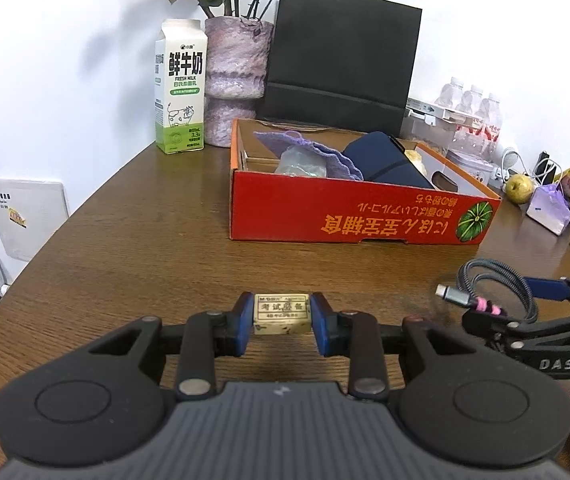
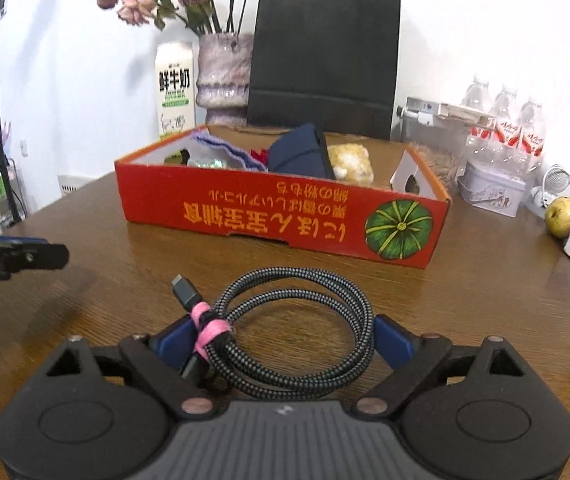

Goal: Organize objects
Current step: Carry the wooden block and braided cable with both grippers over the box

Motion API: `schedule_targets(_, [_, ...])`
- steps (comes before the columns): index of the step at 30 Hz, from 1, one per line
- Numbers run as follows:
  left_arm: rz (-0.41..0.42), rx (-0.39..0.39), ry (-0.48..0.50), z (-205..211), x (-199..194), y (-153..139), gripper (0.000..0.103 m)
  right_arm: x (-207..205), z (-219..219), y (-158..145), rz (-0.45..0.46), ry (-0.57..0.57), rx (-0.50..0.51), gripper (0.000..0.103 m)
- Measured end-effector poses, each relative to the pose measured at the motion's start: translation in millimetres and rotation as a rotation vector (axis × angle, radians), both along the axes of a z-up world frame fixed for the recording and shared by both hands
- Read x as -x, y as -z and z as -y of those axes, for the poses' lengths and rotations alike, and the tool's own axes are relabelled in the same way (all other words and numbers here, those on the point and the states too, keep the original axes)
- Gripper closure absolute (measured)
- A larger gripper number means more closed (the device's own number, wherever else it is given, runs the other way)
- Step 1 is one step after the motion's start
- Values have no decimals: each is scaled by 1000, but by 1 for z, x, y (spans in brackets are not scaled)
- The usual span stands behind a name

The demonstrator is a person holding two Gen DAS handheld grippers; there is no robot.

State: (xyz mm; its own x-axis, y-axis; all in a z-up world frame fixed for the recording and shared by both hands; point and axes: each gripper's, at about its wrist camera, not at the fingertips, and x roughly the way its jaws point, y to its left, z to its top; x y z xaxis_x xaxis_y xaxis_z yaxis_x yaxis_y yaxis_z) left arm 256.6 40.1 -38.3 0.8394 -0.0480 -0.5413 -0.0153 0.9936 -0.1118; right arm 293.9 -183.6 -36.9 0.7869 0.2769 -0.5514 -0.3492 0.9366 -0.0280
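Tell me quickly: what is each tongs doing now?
Left tongs: shut on the eraser.
Right tongs: open, with the cable coil lying between the pads, not clamped.

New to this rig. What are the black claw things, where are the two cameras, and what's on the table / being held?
There is no robot arm here. A person holds a two-finger gripper in each hand, and each gripper carries a fisheye camera looking forward along its fingers. So the black shape at the bottom of each picture is that gripper's own body.

Left wrist view: the left gripper is shut on a small eraser. The right gripper shows at that picture's right edge.

Right wrist view: the right gripper has its blue fingers on either side of a coiled cable lying on the table; they look not yet clamped.

Further back stands a red box already holding cloth and other items, then a milk carton, a vase and a black bag.
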Motion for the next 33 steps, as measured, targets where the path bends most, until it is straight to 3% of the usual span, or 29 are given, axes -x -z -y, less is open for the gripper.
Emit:
schedule_targets(18, [71,-34,-10,36,-12,-34,72,-1,12,-42,89,9,-54,10])
schedule_targets(33, [145,-30,-49,57,-63,-70,72,-39,9,-69,152,21,-49,10])
